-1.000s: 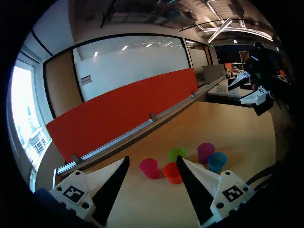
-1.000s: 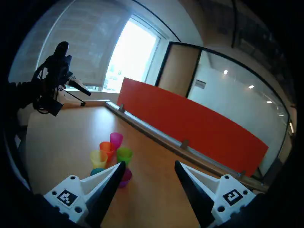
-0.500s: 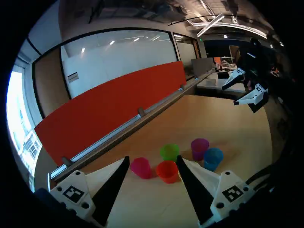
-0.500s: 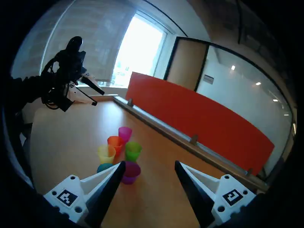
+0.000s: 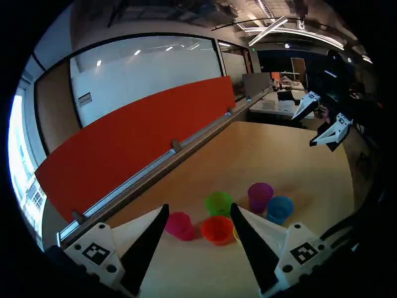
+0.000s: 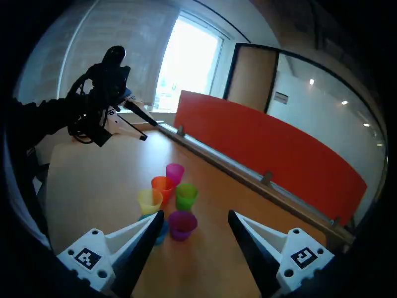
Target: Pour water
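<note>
Pale wooden surface (image 5: 278,154) spreads wide under both tools. Nearest in the left gripper view, the left tool (image 5: 198,205) hangs above the wood with its two fingers spread far apart and nothing between them.

Just past its fingertips stands a tight cluster of small plastic cups, all upright. A pink cup (image 5: 178,225) and an orange cup (image 5: 217,230) are closest, with a green cup (image 5: 218,202) behind them. A purple cup (image 5: 260,196) and a blue cup (image 5: 279,208) stand side by side further right.

In the right gripper view, the right tool (image 6: 195,212) faces the same cluster from the opposite end, likewise gaping and empty. From there the purple cup is nearest and the blue one is half hidden behind the tool's left finger. A yellow cup (image 6: 149,200) stands just beside the orange one. The cups crowd close, but I cannot tell which of them actually touch.

Bare wood lies open on every side of the cluster, broadest toward the far ends, where each tool shows in the other's view. There each is raised above the surface and well apart from the cups. A dark sleeve (image 6: 34,119) carries the left one.

One long edge is closed by a metal rail (image 5: 149,171) bearing an orange divider panel (image 5: 139,134), also well apart from the cups. Beyond the panel stands a glass wall (image 5: 149,69), and a bright window (image 6: 188,64) lights the room's end.
</note>
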A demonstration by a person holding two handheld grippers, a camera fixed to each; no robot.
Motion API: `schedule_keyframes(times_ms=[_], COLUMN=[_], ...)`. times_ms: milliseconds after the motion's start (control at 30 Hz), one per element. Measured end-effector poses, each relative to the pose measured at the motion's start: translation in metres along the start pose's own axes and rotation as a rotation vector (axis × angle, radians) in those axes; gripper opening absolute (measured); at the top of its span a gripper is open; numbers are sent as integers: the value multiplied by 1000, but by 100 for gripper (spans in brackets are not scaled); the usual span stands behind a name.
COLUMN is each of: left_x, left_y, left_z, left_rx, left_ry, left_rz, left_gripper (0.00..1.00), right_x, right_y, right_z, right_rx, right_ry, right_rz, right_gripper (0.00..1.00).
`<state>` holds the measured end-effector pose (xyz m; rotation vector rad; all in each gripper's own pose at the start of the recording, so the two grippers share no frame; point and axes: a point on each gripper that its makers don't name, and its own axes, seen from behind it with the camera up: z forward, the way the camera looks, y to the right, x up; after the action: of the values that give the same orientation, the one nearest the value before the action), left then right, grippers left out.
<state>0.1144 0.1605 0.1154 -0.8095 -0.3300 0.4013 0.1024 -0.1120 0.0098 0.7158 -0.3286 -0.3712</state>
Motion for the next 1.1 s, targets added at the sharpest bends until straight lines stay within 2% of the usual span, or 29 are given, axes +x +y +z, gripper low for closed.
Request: schedule_keyframes(times_ms=[300, 667, 1100], left_x=[0, -3, -17], left_y=[1, -2, 19], left_z=[20, 46, 83], left_rx=[-46, -91, -193], left_ry=[-17, -47, -120], left_rz=[17, 12, 23], left_gripper=[91, 91, 91], right_x=[0, -3, -21], right_y=[-14, -29, -44], right_z=[14, 31, 48], right_rx=[48, 96, 149], right_ry=[-9, -20, -47], right_rz=[23, 34, 48], right_gripper=[100, 100, 100])
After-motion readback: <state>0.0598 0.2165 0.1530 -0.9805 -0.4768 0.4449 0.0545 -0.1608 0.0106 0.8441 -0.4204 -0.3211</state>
